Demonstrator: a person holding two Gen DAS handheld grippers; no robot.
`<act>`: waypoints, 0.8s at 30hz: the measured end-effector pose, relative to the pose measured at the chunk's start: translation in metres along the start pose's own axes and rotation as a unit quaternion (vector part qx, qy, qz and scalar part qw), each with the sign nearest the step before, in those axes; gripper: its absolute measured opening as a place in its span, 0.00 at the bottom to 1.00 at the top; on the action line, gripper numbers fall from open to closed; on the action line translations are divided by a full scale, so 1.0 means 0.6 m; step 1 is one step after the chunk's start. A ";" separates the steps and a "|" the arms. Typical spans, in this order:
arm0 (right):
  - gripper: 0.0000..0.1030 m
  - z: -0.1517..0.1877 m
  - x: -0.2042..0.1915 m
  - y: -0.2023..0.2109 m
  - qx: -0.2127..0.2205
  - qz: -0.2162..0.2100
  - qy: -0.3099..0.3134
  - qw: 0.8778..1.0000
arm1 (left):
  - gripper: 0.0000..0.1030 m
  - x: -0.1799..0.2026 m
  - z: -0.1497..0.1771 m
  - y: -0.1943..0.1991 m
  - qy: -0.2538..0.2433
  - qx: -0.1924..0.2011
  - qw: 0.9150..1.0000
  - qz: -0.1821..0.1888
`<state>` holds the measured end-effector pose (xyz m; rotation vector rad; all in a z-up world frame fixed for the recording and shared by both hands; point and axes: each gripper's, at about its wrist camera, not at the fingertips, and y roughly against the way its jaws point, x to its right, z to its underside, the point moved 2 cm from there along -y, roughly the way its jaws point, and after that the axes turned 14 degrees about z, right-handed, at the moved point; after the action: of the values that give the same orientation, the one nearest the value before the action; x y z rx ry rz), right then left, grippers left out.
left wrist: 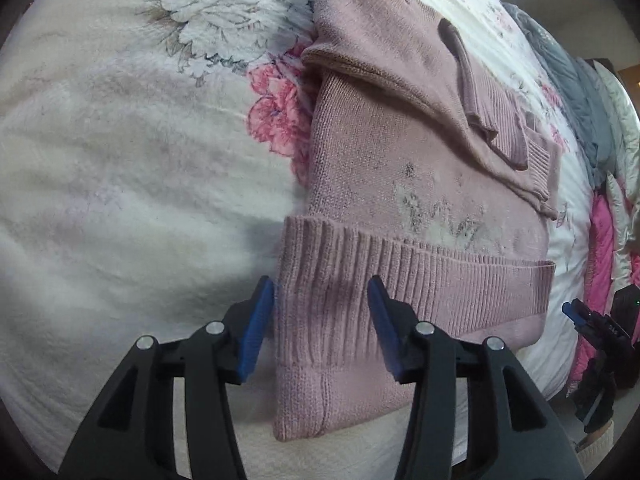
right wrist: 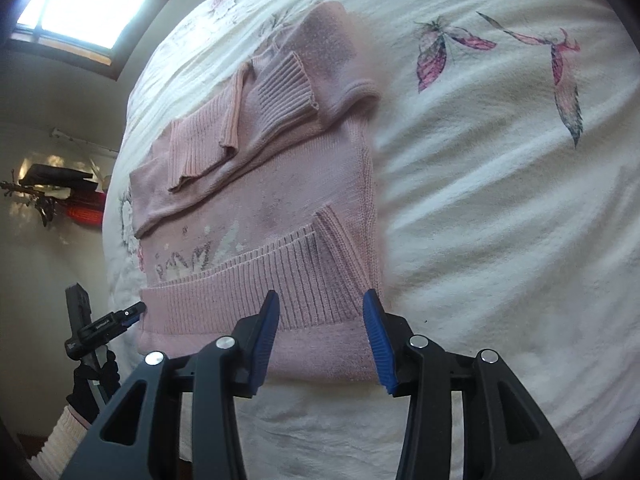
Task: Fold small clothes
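A small pink knit sweater (left wrist: 384, 152) lies partly folded on the bed, sleeves laid across its upper part and a pale pattern on its front. Its ribbed hem (left wrist: 400, 280) is turned up over the body. My left gripper (left wrist: 322, 300) is open, its blue pads straddling the hem's left corner. In the right wrist view the same sweater (right wrist: 280, 184) shows, and my right gripper (right wrist: 320, 316) is open over the hem's right corner (right wrist: 320, 292). Each view catches the other gripper at its edge: the right gripper (left wrist: 576, 312) and the left gripper (right wrist: 132, 312).
A white bedspread (left wrist: 120, 180) with pink and grey flower prints covers the bed. Grey and pink bedding (left wrist: 580, 128) is piled along the far side. A window (right wrist: 84, 4) and a wall rack (right wrist: 60, 188) lie beyond the bed's left edge. A hand in a ribbed cuff (right wrist: 76, 428) holds the left gripper.
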<state>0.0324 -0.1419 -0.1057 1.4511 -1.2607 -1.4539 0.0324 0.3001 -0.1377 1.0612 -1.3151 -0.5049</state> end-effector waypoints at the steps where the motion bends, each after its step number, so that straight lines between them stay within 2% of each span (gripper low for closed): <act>1: 0.43 -0.002 -0.006 -0.002 0.000 0.007 0.012 1.000 | 0.26 -0.001 0.001 -0.001 -0.001 0.001 1.000 0.000; 4: 0.45 -0.007 -0.027 -0.007 0.004 0.031 0.056 0.998 | 0.08 0.012 0.008 0.014 -0.026 0.023 0.999 -0.005; 7: 0.52 -0.014 -0.050 -0.018 0.007 0.051 0.100 0.994 | 0.08 0.030 0.016 0.037 -0.042 0.047 0.998 0.010; 12: 0.53 -0.033 -0.071 -0.052 0.001 0.068 0.134 0.989 | 0.08 0.060 0.032 0.063 -0.060 0.076 0.995 0.031; 20: 0.55 -0.062 -0.060 -0.098 -0.010 0.109 0.136 0.985 | 0.08 0.058 0.028 0.037 -0.064 0.061 0.996 -0.003; 24: 0.58 -0.067 -0.053 -0.091 -0.003 0.084 0.121 0.989 | 0.09 0.063 0.028 0.044 -0.080 0.065 0.995 0.007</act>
<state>0.0833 -0.1033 -0.1442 1.4309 -1.1937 -1.1321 0.0191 0.2760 -0.0968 1.1370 -1.5113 -0.5078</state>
